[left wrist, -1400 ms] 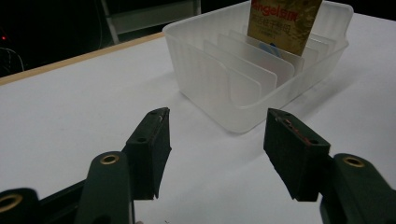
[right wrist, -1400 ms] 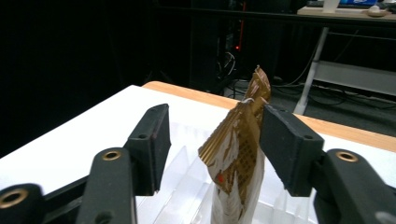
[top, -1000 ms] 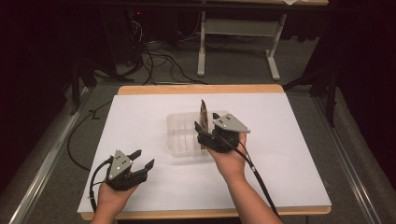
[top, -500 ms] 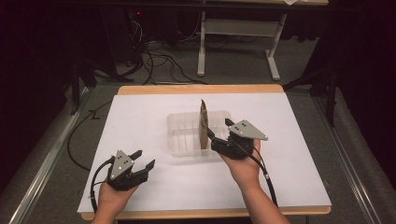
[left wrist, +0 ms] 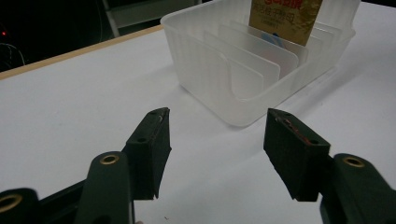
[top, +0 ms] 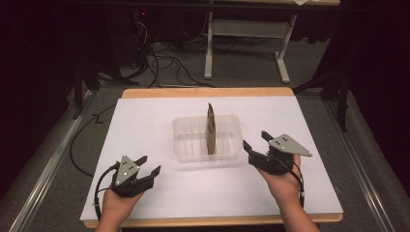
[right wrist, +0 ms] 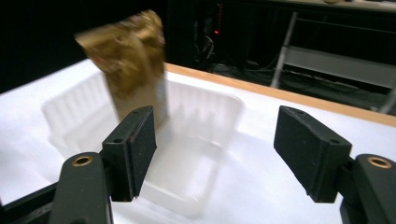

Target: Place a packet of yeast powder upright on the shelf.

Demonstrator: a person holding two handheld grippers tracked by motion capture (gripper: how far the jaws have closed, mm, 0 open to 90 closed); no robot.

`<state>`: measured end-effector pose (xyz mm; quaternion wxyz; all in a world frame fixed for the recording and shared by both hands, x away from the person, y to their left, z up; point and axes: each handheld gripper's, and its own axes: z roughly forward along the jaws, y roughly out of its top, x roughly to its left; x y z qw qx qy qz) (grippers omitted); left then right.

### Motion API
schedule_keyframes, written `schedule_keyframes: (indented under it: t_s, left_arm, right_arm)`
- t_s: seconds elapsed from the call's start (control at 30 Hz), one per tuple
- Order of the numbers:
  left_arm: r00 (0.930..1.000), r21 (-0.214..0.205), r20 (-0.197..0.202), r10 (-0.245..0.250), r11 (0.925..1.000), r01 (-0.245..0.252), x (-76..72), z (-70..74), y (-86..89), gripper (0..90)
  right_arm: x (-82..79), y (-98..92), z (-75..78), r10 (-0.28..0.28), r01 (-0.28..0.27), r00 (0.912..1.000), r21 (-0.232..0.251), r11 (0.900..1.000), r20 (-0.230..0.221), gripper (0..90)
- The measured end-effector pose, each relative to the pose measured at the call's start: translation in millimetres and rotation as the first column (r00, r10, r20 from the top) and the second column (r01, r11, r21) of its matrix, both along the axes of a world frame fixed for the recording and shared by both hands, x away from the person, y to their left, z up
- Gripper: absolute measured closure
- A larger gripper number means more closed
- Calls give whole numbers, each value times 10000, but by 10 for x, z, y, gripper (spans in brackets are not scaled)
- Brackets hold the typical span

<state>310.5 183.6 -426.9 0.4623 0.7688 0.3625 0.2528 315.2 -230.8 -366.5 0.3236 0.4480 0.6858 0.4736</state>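
Clear plastic rack (top: 186, 145) is holding 1 gold packet (top: 211, 129) upright; placing looks finished. Right tongs (top: 255, 143), at its 4 o'clock, and left tongs (top: 148, 165) are gaping, released; next, fetching another packet.

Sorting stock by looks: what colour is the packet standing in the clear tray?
Gold-brown packet, clearest in the left gripper view.

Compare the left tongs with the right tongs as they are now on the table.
The left tongs sit near the front left of the white table, well away from the clear plastic slotted tray; the right tongs sit close beside that tray's right end. The left tongs point toward the tray from afar; the right tongs face the upright gold packet in it. Both are open and hold nothing.
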Motion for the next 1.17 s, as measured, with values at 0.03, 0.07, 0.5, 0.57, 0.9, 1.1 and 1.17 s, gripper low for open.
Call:
schedule_keyframes:
  t_s: [0.03,0.07,0.5,0.57,0.9,1.1,1.17]
  left_arm:
    - [10000,21,-11,21,10000,-21,1,-3,0,417]
    - [10000,16,-17,38,10000,-38,1,-5,0,417]
    - [9997,138,-175,143,9998,-141,9,-34,-19,416]
    - [9997,166,-211,108,9998,-104,8,-35,-29,416]
    - [9996,249,-270,23,9997,-17,12,-42,-52,413]
    - [9998,137,-212,31,9999,-28,5,-26,-25,413]
    - [9998,102,-219,22,9999,-20,3,-22,-22,413]
  right_arm:
    - [-14,-48,-9,-53,53,10000,-7,10000,-46,300]
    - [-42,-158,-33,-205,204,9997,-85,9998,-113,300]
    - [-278,-884,-411,-1266,1257,9908,-223,9918,-487,320]
    - [-306,-960,-543,-1228,1207,9886,-285,9923,-874,330]
    - [-224,-1029,-667,-1344,1355,9758,-54,9908,-1727,326]
    - [-226,-1025,-664,-1441,1462,9744,-9,9893,-1727,326]
    - [-236,-1008,-648,-1532,1540,9739,-85,9880,-1673,312]
